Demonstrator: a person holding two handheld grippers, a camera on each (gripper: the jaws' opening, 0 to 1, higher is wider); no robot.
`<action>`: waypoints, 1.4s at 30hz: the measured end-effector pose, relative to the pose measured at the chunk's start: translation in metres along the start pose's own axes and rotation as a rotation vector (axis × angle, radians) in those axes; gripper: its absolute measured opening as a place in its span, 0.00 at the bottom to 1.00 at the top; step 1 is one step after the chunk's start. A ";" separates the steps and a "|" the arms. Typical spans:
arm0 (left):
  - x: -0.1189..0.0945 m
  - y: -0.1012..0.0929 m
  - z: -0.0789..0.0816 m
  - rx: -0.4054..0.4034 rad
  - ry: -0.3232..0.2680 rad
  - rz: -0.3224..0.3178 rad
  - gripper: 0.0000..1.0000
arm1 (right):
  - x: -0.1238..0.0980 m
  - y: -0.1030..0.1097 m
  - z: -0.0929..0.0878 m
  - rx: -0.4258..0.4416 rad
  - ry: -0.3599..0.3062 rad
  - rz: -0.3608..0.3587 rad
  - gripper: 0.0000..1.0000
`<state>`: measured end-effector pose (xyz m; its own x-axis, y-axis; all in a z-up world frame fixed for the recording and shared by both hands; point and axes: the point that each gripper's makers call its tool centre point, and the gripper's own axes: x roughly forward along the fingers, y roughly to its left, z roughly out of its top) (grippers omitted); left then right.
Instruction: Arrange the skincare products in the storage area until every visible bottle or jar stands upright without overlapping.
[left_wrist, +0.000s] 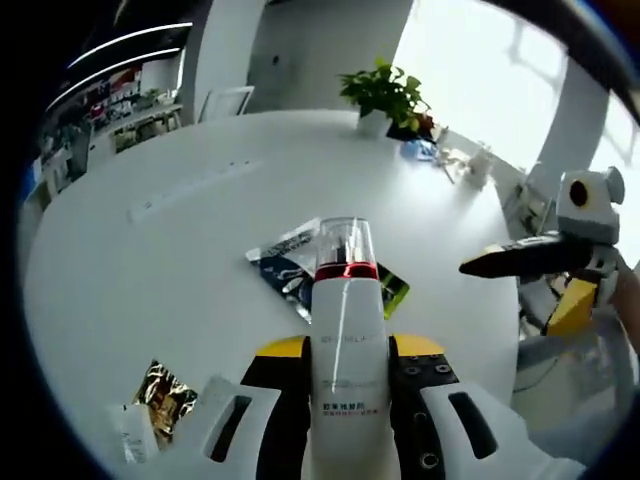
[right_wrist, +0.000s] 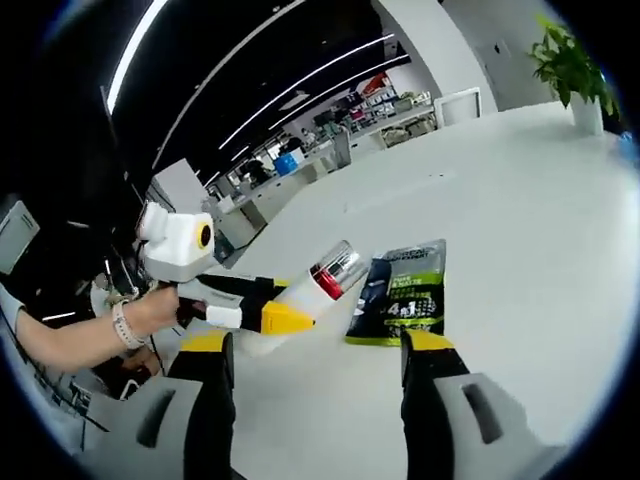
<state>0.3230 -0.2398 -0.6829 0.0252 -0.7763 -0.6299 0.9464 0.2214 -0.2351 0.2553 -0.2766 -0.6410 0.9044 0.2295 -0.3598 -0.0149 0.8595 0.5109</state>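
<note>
The left gripper had its jaws pinched on a white bottle with a red band and clear cap, holding it above the round white table. Past the bottle, a dark sachet lay flat on the table, and a gold packet sat near the table's edge. The right gripper hung with its jaws spread wide, nothing between them. A potted plant stood at the far side

Daylight from the windows washes out my view; the table glares, and edges bend and blur.
</note>
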 end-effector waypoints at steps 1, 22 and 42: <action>-0.003 -0.003 -0.001 0.003 -0.006 -0.002 0.26 | 0.003 -0.002 0.001 0.001 -0.003 -0.004 0.67; -0.026 -0.025 -0.015 0.006 -0.081 -0.014 0.26 | 0.051 0.013 -0.006 0.438 -0.029 0.174 0.54; -0.037 -0.030 -0.019 0.087 -0.152 0.086 0.26 | 0.061 0.018 -0.003 0.605 -0.092 0.228 0.29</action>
<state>0.2879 -0.2065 -0.6671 0.1490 -0.8382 -0.5246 0.9629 0.2438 -0.1160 0.3087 -0.2461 -0.6556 0.9402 0.3124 -0.1357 0.0077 0.3788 0.9254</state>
